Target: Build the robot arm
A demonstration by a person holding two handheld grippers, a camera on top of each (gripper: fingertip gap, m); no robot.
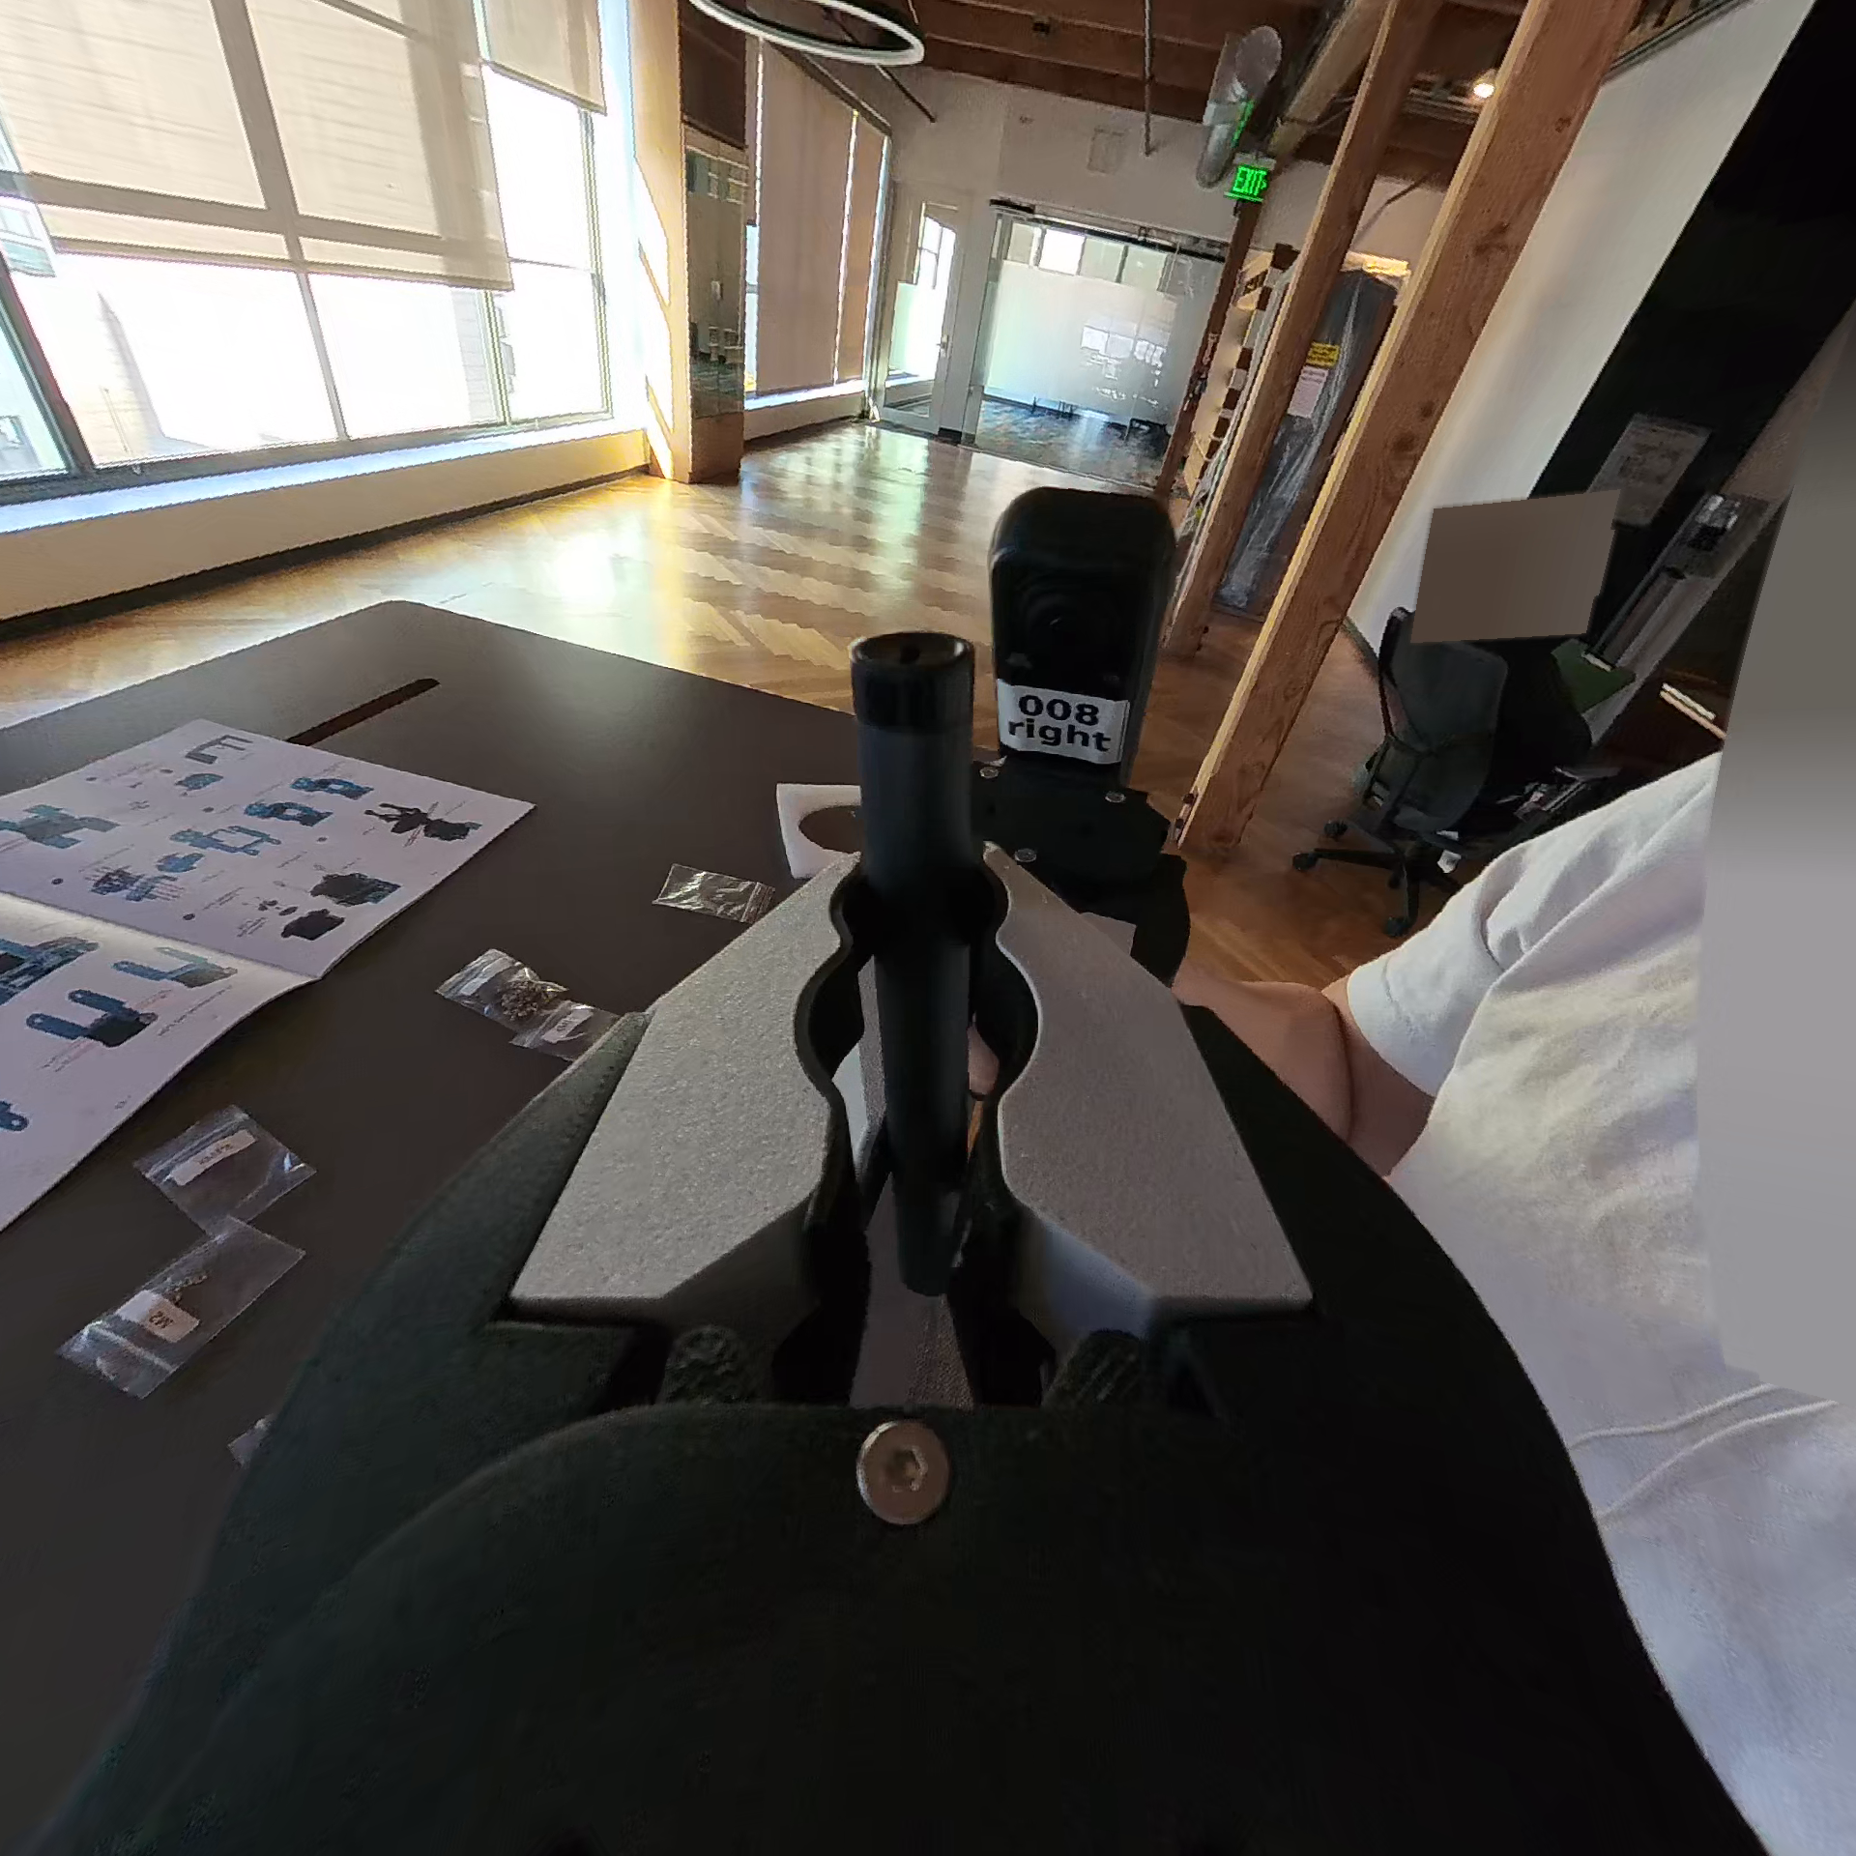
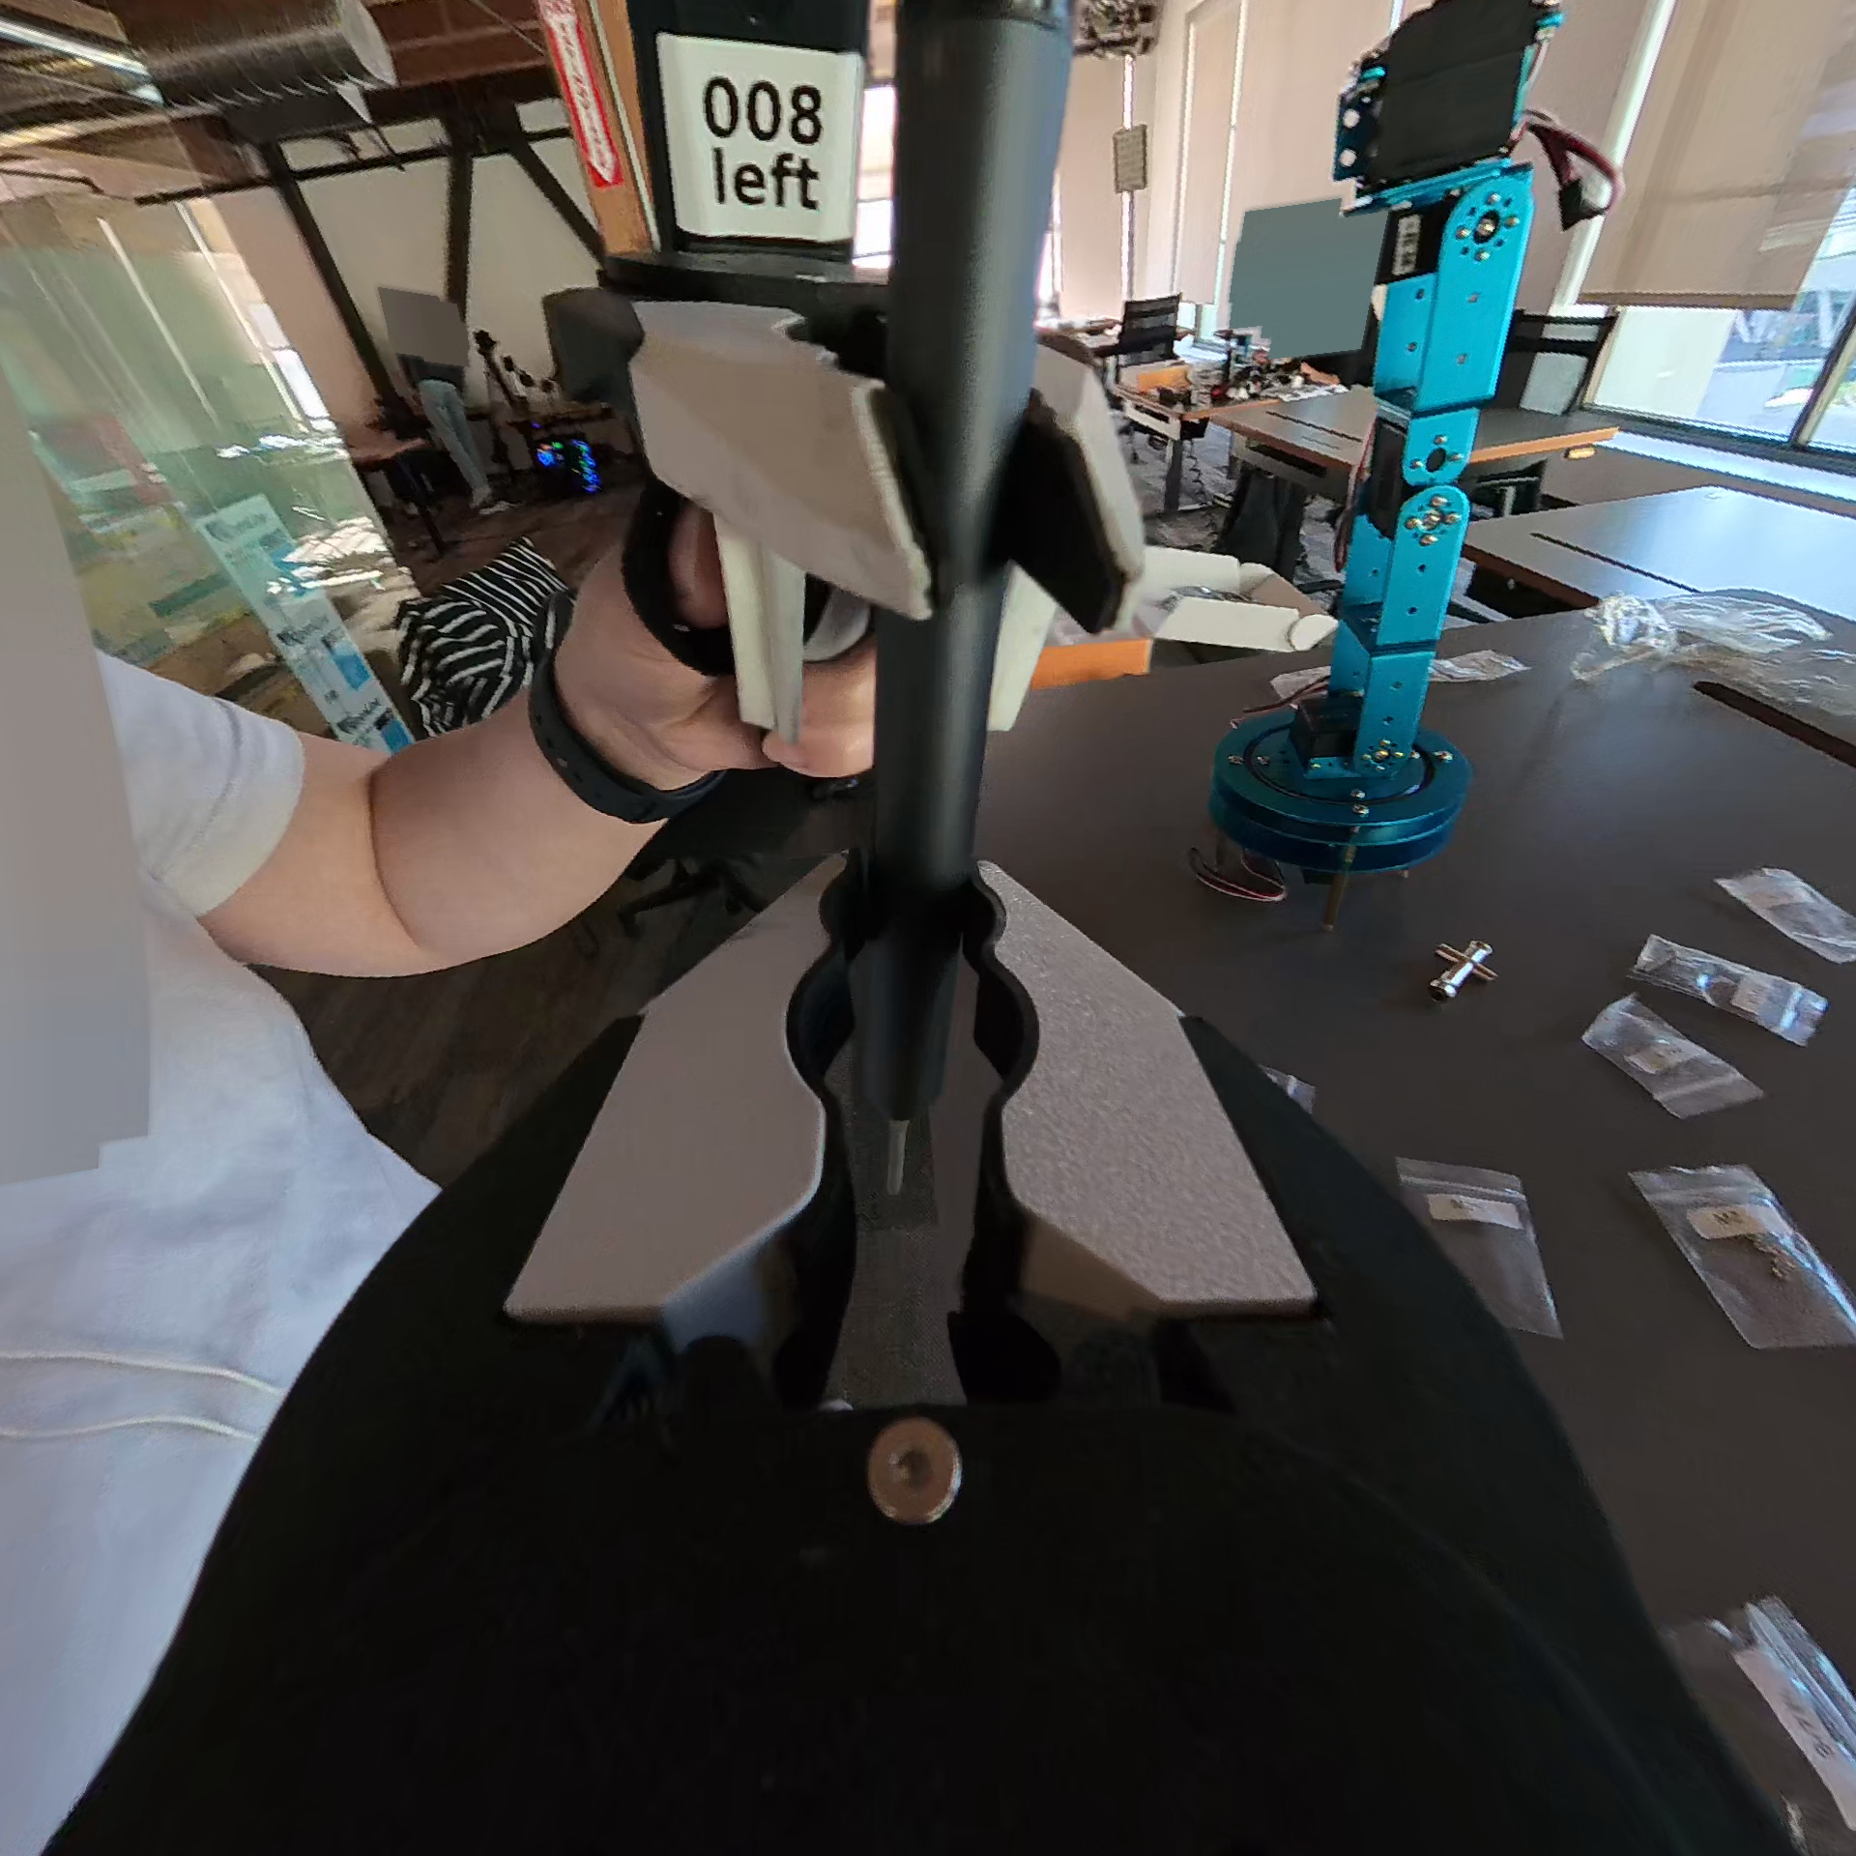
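Dark table (image 2: 1506,803) | blue robot arm (image 2: 1406,562), bags (image 2: 1667,1055) | both grippers (image 1: 919,904) (image 2: 909,904) clamp screwdriver (image 2: 954,502)

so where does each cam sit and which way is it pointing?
Left wrist view: on the left tool, facing across the dark table toward the windows; shows a white sleeve and the right tool beyond.
Right wrist view: on the right tool, facing the left tool, the hand holding it, and a blue robot arm.
Shared: the black screwdriver, which both tools grip.
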